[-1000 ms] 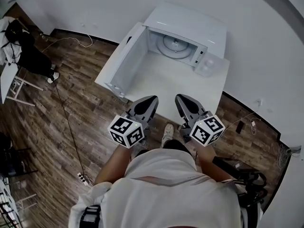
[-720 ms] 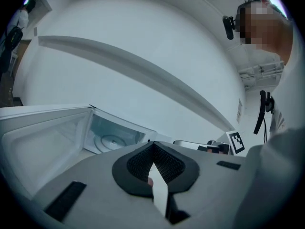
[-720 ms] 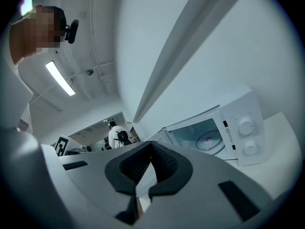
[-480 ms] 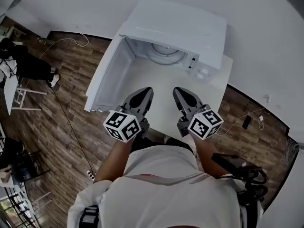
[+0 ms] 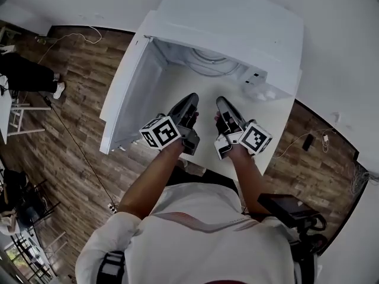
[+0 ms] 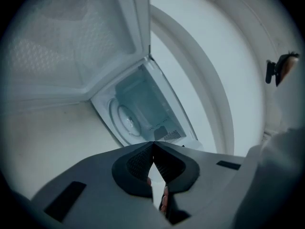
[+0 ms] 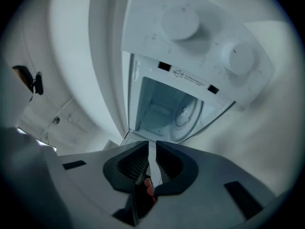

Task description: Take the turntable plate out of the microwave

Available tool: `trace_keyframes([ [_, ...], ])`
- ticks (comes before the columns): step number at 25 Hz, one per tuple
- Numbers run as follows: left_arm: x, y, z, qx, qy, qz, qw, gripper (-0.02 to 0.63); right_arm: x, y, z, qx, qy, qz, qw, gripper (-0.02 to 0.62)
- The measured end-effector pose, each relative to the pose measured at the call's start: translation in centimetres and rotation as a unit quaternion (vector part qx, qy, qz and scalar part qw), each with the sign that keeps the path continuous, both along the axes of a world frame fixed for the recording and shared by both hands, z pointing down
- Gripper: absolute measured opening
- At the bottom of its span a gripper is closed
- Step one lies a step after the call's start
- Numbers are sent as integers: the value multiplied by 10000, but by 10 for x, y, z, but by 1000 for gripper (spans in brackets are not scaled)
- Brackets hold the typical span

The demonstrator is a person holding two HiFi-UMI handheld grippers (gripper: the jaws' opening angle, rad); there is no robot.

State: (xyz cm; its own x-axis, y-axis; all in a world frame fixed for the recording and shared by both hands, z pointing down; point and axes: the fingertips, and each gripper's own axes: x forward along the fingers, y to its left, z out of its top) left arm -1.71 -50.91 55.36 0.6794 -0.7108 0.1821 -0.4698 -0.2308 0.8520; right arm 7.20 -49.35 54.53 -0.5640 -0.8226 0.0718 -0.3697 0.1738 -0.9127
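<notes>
The white microwave [image 5: 237,22] stands on a white table [image 5: 269,120] with its door [image 5: 127,87] swung open to the left. The glass turntable plate [image 5: 208,58] lies flat inside the cavity; it also shows in the left gripper view [image 6: 125,119] and the right gripper view [image 7: 188,112]. Both grippers hover side by side over the table, just in front of the opening, and point into it. My left gripper [image 5: 192,101] is shut and empty, jaws touching [image 6: 153,144]. The jaws of my right gripper [image 5: 221,102] are opening, with a narrow gap [image 7: 152,144] and nothing between them.
Two round knobs [image 7: 178,23] sit on the microwave's control panel at the right of the opening. The open door juts out past the table's left edge over the wooden floor [image 5: 71,129]. A cable and a power strip [image 5: 111,207] lie on the floor; a black stand [image 5: 290,209] is at the lower right.
Both grippers have moved forward and down toward the microwave's opening and rolled, so their marker cubes face differently. The microwave now looks closer in the head view.
</notes>
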Motion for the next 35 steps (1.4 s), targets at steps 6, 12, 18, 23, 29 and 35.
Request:
trace_keyframes([
  [6,10,-30,46,-648,935,-44,9935,42,7,-30,51,-526,-789,567,9939,66],
  [12,11,-61,84,-1245,1628,-205,9786,142,13,-62,89,-955,-1314,886,9827,118],
  [18,14,-89,103,-1481,1673,-178,9745,164,5,-82,113,-1205,-1617,948,9749,124],
  [23,19,-109,107,-1565,1749,-131,9720,164,3,-101,118,-1192,-1827,1001,9708,126],
  [29,20,-118,108,-1698,1935,-26,9663,158,-6,-113,122,-1206,-2085,1090,9644,124],
  [35,19,-121,111,-1812,1945,102,9640,115,-9,-115,126,-1363,-2163,1085,9607,124],
])
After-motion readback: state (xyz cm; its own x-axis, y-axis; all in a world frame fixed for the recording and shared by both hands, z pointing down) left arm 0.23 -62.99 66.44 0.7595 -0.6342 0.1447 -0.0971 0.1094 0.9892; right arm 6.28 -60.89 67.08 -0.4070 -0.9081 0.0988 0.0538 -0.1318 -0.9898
